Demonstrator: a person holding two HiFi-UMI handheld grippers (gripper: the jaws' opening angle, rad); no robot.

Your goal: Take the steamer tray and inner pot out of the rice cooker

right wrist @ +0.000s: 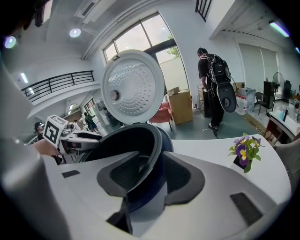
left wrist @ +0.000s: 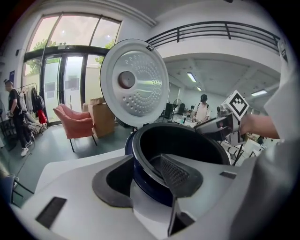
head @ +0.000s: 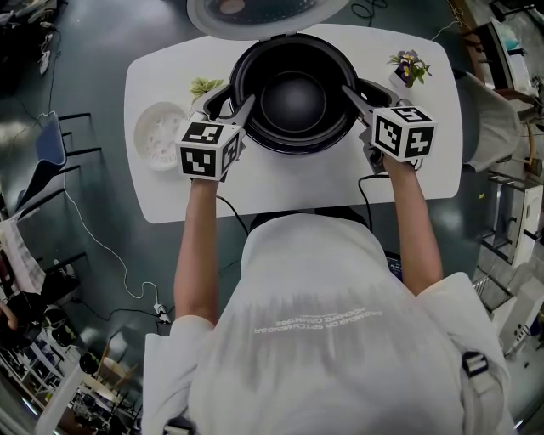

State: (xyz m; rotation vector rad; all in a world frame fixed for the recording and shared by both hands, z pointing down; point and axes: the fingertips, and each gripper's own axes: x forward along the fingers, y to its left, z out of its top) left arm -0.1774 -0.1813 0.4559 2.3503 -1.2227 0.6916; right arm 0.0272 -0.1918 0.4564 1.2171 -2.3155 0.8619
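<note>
The rice cooker [head: 246, 127] stands open at the back of the white table [head: 297, 183], its lid [head: 255, 13] raised. Its dark inner pot [head: 293, 102] sits inside with nothing in it. The white perforated steamer tray [head: 160, 134] lies on the table left of the cooker. My left gripper [head: 229, 98] straddles the pot's left rim [left wrist: 140, 154]: one finger inside, one outside the blue body [left wrist: 140, 185], with gaps showing. My right gripper [head: 361, 87] straddles the right rim [right wrist: 157, 136] the same way. Both are open.
A small green plant [head: 204, 87] stands behind the tray and a pot of purple flowers [head: 408, 66] at the far right corner. A black cable [head: 364, 191] runs off the front edge. People stand on the floor beyond the table [right wrist: 213, 84].
</note>
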